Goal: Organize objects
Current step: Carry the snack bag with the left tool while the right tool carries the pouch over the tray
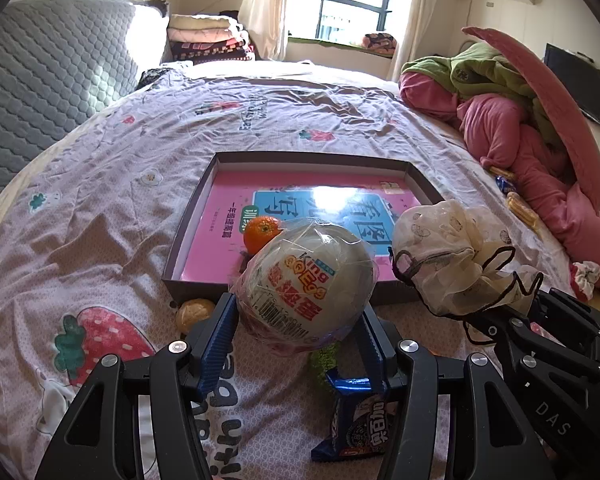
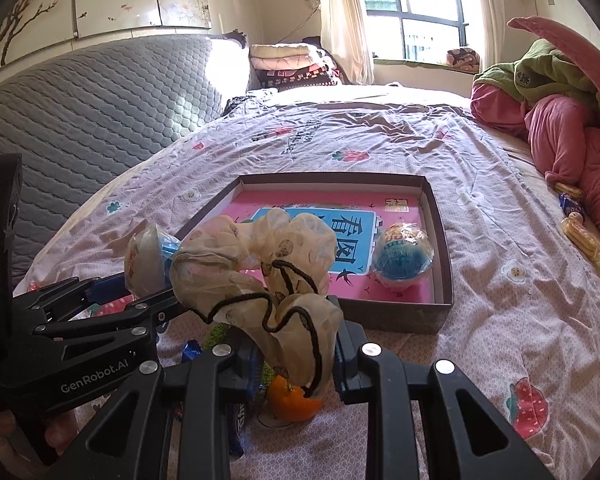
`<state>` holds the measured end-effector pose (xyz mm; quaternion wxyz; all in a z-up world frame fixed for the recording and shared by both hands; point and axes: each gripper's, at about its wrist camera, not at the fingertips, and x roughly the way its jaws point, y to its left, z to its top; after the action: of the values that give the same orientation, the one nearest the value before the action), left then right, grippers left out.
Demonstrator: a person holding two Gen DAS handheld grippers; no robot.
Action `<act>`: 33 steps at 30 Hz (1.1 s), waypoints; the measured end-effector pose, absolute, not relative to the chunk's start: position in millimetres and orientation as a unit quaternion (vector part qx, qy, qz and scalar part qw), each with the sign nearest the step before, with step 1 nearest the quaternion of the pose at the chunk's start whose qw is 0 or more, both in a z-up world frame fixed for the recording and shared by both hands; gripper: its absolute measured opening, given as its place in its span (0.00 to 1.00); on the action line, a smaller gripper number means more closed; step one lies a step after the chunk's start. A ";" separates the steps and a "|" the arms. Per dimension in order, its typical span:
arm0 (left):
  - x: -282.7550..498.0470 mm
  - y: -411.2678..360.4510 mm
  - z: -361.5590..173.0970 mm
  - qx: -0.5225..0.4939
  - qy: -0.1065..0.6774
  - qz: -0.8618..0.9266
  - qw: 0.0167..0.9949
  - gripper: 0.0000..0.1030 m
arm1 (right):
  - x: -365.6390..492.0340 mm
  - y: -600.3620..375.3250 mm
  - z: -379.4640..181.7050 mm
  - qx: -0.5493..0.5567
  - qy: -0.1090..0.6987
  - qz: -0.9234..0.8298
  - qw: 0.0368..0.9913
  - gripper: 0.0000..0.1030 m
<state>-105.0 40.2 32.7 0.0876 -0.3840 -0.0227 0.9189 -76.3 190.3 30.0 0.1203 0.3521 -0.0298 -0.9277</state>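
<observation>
Plastic-wrapped and white, a toy egg (image 1: 306, 280) sits clamped between the blue-padded jaws of the left gripper (image 1: 298, 322), held up just short of the near wall of the box (image 1: 196, 280) on the bed (image 1: 112, 184). The right gripper (image 2: 296, 354) has its jaws closed on a cream scrunchie (image 2: 260, 264) with a black cord, also lifted above the bedding, close beside the left one.

Inside the box lie a pink book (image 2: 400, 216) as a floor, a second wrapped egg (image 2: 403, 256) at the right side, and, in the left view, an orange (image 1: 261, 232) near the front wall. Loose on the bed near the grippers are another orange (image 2: 294, 400), a yellowish round thing (image 1: 194, 312), a blue snack packet (image 1: 354, 420) and something green (image 1: 324, 356).

Both loads look ready for the carry-and-drop step. Next, each gripper likely needs to travel forward over the front wall, lower toward bare book cover, and open. The egg may roll once freed, so it wants setting down low, away from the other egg. The scrunchie's cord could snag on a finger.
</observation>
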 end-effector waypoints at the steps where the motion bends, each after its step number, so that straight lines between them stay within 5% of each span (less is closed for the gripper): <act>1: -105.7 40.6 33.2 -0.384 -0.023 0.919 0.087 0.57 | -76.5 190.7 30.8 0.351 -0.030 -0.928 0.120 0.27; 33: -127.4 44.7 46.9 -0.363 -0.036 0.928 0.082 0.57 | -95.5 194.5 51.0 0.312 -0.043 -0.944 0.097 0.27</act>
<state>-127.4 44.7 46.9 0.0816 -0.3627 -0.0360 0.9276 -95.5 194.5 51.0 0.0974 0.3119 -0.0434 -0.9441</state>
